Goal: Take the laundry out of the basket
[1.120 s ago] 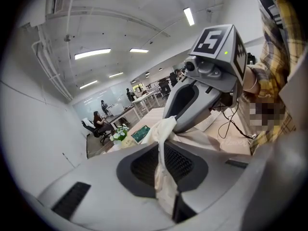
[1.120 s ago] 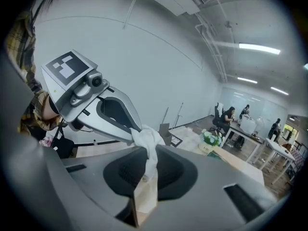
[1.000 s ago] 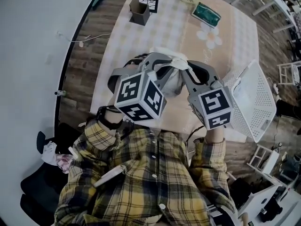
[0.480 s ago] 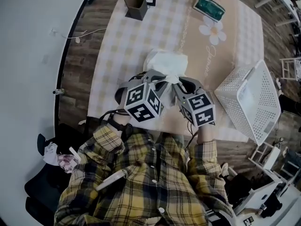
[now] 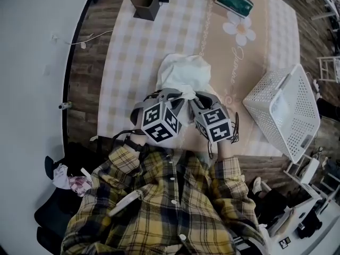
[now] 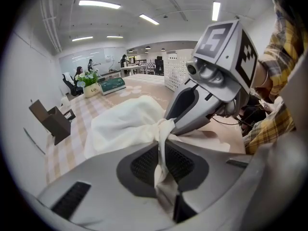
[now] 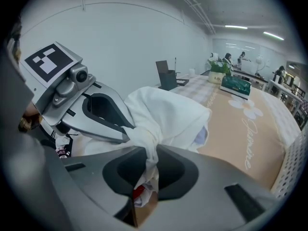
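Fingers of left gripper [image 6: 161, 131] and right gripper [image 7: 146, 150]: each pinched narrow on soft, crumpled white laundry [image 5: 183, 74]. Perforated white basket [image 5: 281, 110] nearby on checked counter [image 5: 135, 62].

A checked cloth covers the counter [image 5: 138, 62], where a dark open box [image 5: 144, 3] stands at its far left and a teal packet [image 5: 234, 1] lies near a daisy print [image 5: 240, 30]. A white cable [image 5: 98, 35] trails over the wooden floor [image 5: 87, 84].

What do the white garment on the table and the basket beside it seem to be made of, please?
The garment looks like thin, matte white cloth, perhaps cotton: it gathers into soft folds. The basket looks like rigid white moulded plastic: its walls are a regular grid of small holes.
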Demonstrator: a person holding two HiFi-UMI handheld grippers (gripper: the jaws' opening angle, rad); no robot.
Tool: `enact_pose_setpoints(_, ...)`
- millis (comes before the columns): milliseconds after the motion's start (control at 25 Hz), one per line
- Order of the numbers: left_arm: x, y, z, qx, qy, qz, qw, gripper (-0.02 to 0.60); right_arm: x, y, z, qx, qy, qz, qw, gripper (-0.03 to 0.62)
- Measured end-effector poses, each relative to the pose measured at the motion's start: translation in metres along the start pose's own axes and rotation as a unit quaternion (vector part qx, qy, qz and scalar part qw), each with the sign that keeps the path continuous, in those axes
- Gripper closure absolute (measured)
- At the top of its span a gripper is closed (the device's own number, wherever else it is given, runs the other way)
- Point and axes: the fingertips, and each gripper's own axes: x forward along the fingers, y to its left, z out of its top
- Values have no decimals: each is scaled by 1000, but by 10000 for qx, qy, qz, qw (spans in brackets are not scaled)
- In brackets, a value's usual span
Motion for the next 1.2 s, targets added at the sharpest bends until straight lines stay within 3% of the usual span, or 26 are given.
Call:
enact_pose_setpoints(200,-2,1,0,-190,-135,-146,9996,504,-5,0,0,169,-54,35,9998,502)
enact_pose_setpoints(480,-20,8,14,-513,-388,-137,9978,429,-30,3,8,-1,-76,217,9997,432)
enact_pose_setpoints(640,-34,5,24,-474,-452,-134,9978,376,-46,7,11,-197,-73,348,9992,410)
enact_pose_setpoints(880,-58,-2,42,-432,-544,-15,9976,348,-76,15,10,-419,-119,594,9973,396)
enact_pose_setpoints(1200,-80,-24,81,-495,-955,138,9941,349,-129,6,25,-441,-764,590,9943,391)
